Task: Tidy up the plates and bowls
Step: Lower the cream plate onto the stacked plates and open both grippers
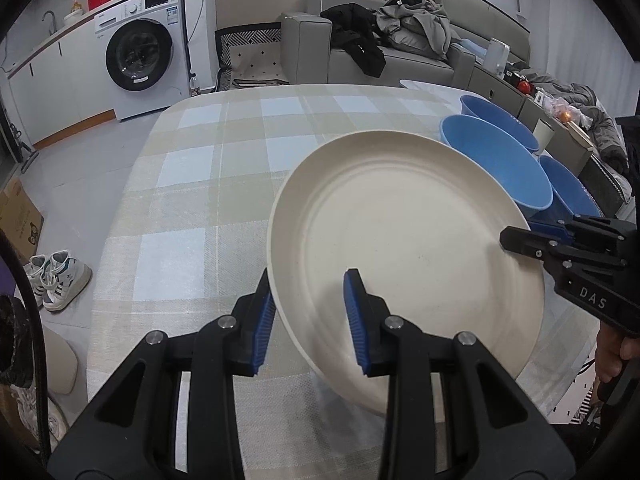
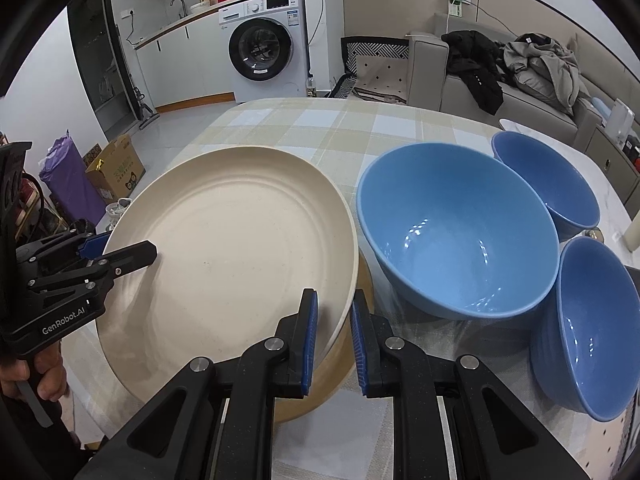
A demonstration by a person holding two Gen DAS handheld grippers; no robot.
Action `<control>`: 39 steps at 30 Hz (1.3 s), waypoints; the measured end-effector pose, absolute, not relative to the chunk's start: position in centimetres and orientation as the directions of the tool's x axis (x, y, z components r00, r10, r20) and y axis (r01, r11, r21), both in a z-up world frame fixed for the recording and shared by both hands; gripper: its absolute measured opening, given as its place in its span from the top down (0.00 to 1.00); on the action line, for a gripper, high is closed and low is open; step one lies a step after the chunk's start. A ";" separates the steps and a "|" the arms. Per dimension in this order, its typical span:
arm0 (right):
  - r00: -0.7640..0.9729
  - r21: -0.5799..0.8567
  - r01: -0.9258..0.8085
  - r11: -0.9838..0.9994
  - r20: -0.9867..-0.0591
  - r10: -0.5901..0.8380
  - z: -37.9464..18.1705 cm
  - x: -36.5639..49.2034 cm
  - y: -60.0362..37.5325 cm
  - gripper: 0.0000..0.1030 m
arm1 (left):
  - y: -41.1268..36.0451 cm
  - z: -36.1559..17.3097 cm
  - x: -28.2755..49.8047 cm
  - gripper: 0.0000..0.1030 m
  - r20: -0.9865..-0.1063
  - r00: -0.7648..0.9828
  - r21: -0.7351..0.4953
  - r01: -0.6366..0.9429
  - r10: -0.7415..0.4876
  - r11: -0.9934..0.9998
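Note:
A cream plate [image 1: 400, 240] [image 2: 232, 248] is held tilted above the checked tablecloth [image 1: 208, 168]. A second cream plate [image 2: 340, 368] lies under it on the table. My left gripper [image 1: 310, 320] straddles the plate's left rim, one finger under and one over, jaws apart around it. My right gripper [image 2: 334, 340] straddles the right rim the same way. Three blue bowls stand to the right: a large one [image 2: 456, 232], one behind [image 2: 548, 176] and one in front [image 2: 592, 332].
The table's left edge [image 1: 116, 216] drops to the floor with shoes [image 1: 56, 276]. A washing machine [image 2: 268, 56] and a sofa with clothes [image 2: 520, 68] stand beyond the table. A cardboard box [image 2: 116, 168] sits on the floor.

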State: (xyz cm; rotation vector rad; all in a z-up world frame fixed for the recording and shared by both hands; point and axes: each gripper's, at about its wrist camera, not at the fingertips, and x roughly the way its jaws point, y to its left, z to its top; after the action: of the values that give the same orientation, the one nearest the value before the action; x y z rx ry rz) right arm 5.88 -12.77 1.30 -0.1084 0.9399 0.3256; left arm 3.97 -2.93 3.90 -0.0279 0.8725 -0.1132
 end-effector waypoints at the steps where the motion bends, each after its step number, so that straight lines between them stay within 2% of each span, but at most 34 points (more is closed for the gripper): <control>1: 0.544 0.050 -0.320 0.946 -0.808 0.227 1.1 5.8 -12.8 0.83 | -3.0 3.7 4.1 0.72 -0.764 0.635 -0.070 0.089 -0.110 0.994; 21: 0.525 0.035 -0.294 0.955 -0.829 0.192 -1.8 6.3 -12.3 0.82 | -3.4 -0.5 7.0 0.71 -0.810 0.577 -0.044 0.117 -0.104 0.992; 39: 0.550 -0.035 -0.287 0.957 -0.824 0.134 -2.1 5.2 -12.0 0.80 | -4.5 -1.7 7.1 0.70 -0.823 0.566 0.050 0.151 -0.045 0.987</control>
State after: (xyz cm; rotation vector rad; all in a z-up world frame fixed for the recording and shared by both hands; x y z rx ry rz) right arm 5.17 -11.97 -2.10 -0.1731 0.9576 0.2506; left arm 7.14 -4.52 -1.75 0.1192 0.9625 -0.1156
